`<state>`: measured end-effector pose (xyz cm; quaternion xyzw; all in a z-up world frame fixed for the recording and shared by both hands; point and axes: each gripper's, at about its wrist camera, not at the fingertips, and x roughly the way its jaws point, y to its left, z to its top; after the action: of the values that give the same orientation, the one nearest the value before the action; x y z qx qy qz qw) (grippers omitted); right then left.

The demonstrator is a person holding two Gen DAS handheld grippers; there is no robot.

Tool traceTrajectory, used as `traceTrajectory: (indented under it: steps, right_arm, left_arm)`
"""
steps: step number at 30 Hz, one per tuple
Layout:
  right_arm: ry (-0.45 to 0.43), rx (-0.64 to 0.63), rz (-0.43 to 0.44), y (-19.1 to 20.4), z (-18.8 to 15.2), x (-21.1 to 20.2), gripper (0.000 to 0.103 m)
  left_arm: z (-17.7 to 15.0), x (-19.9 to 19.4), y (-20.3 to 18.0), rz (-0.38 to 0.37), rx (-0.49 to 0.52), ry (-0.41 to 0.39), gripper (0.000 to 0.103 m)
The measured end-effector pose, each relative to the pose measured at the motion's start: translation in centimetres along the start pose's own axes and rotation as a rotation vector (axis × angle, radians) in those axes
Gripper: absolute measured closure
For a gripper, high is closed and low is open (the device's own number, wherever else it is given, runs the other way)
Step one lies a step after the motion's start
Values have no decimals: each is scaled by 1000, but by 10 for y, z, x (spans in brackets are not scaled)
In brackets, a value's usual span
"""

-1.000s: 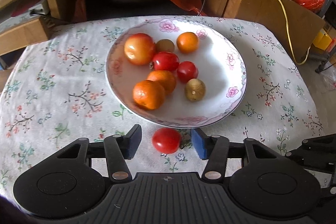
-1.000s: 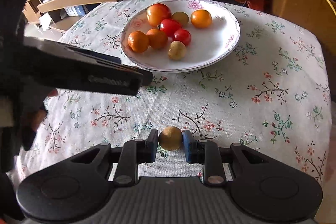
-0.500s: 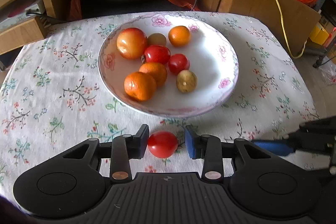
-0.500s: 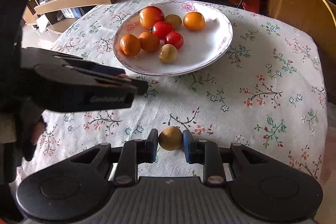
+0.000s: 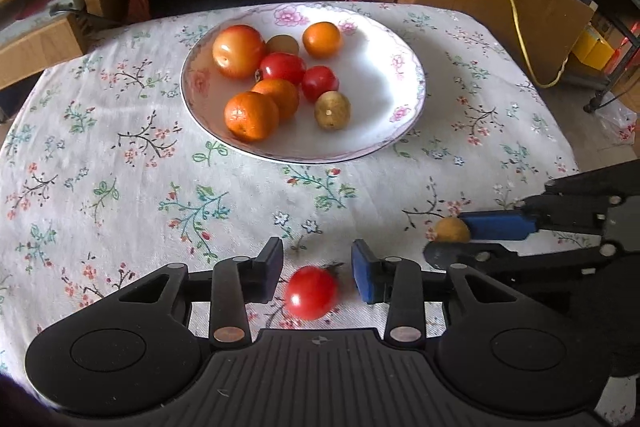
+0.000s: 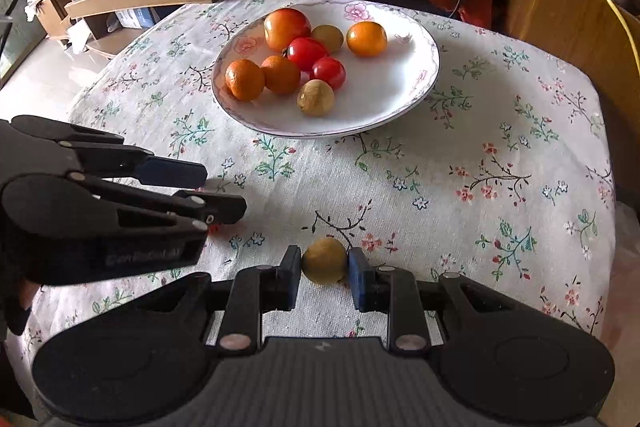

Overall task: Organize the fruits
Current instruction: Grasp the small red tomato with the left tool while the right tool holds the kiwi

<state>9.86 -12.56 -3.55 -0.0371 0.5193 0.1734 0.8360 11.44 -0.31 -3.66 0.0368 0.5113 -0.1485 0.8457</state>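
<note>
The table (image 5: 100,155), under a floral cloth, carries a white plate (image 5: 384,43) already loaded with oranges, tomatoes, an apple-like fruit and brownish fruits, crowded toward its left half. The left gripper (image 5: 316,269) is partly open, holding nothing: the loose red tomato (image 5: 311,291) lies on the cloth between its pads, touching neither and a little blurred, so probably rolling. The right gripper (image 6: 324,267) is closed onto a small brown fruit (image 6: 324,260), both pads pressing its sides, low over the near part of the table, well short of the plate. To do the step well, the left should centre on the tomato and close gently once it settles, since it is round and soft. The right should carry its fruit to the bare right half of the plate. The two grippers sit near each other, so their paths could cross
</note>
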Motion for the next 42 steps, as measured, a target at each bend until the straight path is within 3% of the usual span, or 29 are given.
traceTrajectory:
  steps: [7,17,20,25,29,42]
  right_arm:
    - [-3,3,0,0,0,0,77]
    - [4,12,8,-2,1,0,76]
    - [9,13,13,-2,2,0,72]
    - [2,-35,-19,4,2,2,72]
    - [-9,-55,-23,8,2,0,78]
    - [-21,-14,-15,7,-10,-16,78]
  left_arm:
    - [-6,-17,6,-19,-26,-18,48]
    - [-10,-7,4,31,13,4,44]
    - [-11,-5,3,38,30,4,45]
    - [-13,-3,0,42,58,19,57]
    - [-12,-5,1,20,48,16,65]
    - [-18,-12,1,15,42,24,60]
